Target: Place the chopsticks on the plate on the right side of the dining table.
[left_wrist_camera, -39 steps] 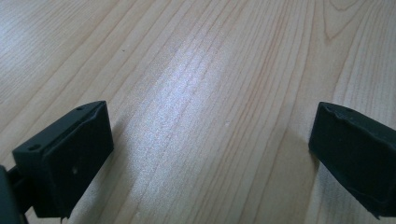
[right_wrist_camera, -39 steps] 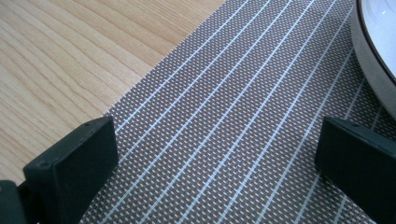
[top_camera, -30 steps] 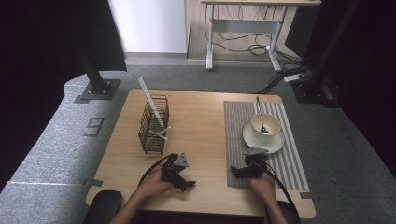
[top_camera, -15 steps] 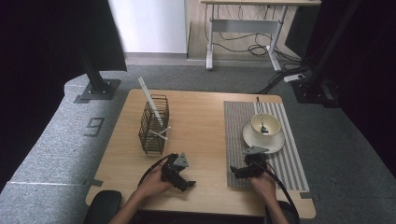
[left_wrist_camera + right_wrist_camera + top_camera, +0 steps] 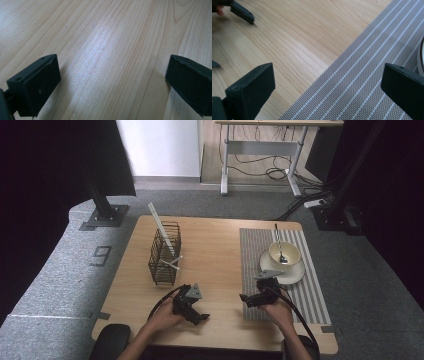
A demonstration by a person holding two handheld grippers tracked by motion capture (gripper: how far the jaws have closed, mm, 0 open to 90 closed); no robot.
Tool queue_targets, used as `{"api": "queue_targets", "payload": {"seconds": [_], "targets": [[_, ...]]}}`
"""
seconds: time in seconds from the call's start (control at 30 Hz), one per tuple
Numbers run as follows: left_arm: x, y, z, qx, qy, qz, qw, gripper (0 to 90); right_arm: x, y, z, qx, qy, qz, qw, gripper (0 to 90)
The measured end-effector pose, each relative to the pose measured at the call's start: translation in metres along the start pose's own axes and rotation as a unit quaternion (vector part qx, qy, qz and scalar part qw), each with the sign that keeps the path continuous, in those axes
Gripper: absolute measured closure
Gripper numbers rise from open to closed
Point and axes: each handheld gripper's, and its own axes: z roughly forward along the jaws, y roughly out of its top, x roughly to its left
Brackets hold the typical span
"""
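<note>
Black hand-held gripper (image 5: pixel 199 316) (grey three-cornered plate atop), black cable.

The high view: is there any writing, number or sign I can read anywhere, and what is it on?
"9": a pale figure on the grey floor covering left of the table; it could equally be a 6 seen from the far side.
No other writing is legible: none on the wire rack, the cup, the striped mat or either claw.
</note>
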Motion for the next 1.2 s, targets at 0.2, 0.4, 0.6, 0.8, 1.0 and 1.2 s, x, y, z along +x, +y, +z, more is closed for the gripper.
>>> {"api": "queue_targets", "payload": {"seconds": [0.2, 0.4, 0.6, 0.8, 1.0, 1.2], "targets": [[0.0, 0.0, 0.0, 0.0, 0.0, -0.001, 1.0, 0.0, 0.005, 0.013, -0.002, -0.003, 0.007, -0.006, 1.0, 0.0], [0.0, 0.0, 0.0, 0.0, 0.001, -0.001, 1.0, 0.0, 0.011, 0.029, -0.004, -0.014, 0.015, -0.017, 0.9996, 0.0], [0.0, 0.0, 0.0, -0.001, 0.001, -0.001, 1.0, 0.0, 0.013, 0.042, -0.005, -0.018, 0.021, -0.024, 0.9993, 0.0], [0.0, 0.0, 0.0, -0.001, 0.001, -0.001, 1.0, 0.0, 0.017, 0.059, -0.006, -0.026, 0.043, -0.022, 0.9985, 0.0], [0.0, 0.0, 0.0, 0.0, 0.001, -0.001, 1.0, 0.0, 0.023, 0.077, -0.006, -0.022, 0.052, -0.029, 0.998, 0.0], [0.0, 0.0, 0.0, 0.0, 0.001, -0.001, 1.0, 0.0, 0.031, 0.093, -0.001, -0.018, 0.063, -0.039, 0.9971, 0.0]]}}
